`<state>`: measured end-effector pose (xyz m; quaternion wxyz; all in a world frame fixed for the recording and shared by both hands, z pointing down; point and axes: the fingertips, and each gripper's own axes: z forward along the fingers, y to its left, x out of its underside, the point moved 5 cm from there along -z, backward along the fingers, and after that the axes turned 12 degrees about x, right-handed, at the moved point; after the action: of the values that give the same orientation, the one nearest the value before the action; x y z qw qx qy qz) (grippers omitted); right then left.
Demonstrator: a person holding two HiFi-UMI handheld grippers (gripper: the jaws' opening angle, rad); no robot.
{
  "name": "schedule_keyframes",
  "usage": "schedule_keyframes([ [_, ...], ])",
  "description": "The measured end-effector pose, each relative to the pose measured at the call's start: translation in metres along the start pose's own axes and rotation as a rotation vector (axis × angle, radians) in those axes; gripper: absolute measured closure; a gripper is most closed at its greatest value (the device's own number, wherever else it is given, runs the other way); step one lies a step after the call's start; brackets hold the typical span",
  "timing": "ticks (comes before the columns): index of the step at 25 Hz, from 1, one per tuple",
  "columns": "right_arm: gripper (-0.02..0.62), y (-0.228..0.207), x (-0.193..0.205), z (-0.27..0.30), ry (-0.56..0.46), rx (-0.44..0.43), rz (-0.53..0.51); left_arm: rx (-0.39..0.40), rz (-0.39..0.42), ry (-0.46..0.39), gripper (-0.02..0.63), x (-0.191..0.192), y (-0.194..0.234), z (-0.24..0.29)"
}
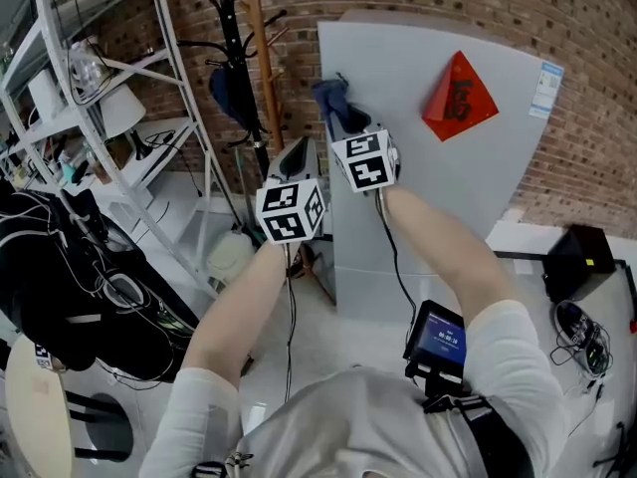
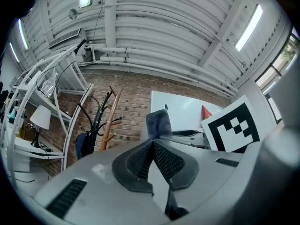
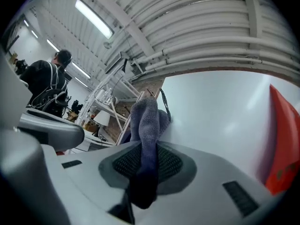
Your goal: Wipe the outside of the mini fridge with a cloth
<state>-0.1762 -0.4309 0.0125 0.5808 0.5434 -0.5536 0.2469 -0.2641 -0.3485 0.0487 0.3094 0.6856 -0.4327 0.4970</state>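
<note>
Right gripper view: cloth [image 3: 146, 123] at the fridge [image 3: 220, 111].
The right gripper [image 3: 146, 148] clamps the blue cloth against the fridge's upper left edge; the left gripper [image 2: 153, 142], jaws together and empty, hangs just beside.

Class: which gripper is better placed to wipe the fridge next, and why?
Right. The right gripper is shut on the cloth against the mini fridge; the left gripper is shut and empty, beside it.
</note>
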Motion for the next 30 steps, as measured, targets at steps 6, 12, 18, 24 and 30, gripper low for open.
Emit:
schedule_keyframes([
  [6, 0.51, -0.018, 0.004, -0.015, -0.004, 0.022, -0.02, 0.042, -0.002, -0.005, 0.603, 0.003, -0.015, 0.016],
  [12, 0.51, -0.061, 0.021, -0.041, 0.028, 0.093, -0.025, 0.116, -0.021, 0.001, 0.603, 0.013, -0.05, 0.038],
  [18, 0.51, -0.109, 0.038, -0.069, 0.058, 0.176, -0.025, 0.202, -0.029, 0.002, 0.603, 0.016, -0.09, 0.06],
  [24, 0.511, -0.139, 0.047, -0.101, 0.044, 0.21, -0.061, 0.268, -0.039, 0.005, 0.603, 0.021, -0.123, 0.076],
  [30, 0.511, -0.181, 0.06, -0.123, 0.065, 0.284, -0.065, 0.324, -0.051, 0.011, 0.603, 0.027, -0.154, 0.091],
])
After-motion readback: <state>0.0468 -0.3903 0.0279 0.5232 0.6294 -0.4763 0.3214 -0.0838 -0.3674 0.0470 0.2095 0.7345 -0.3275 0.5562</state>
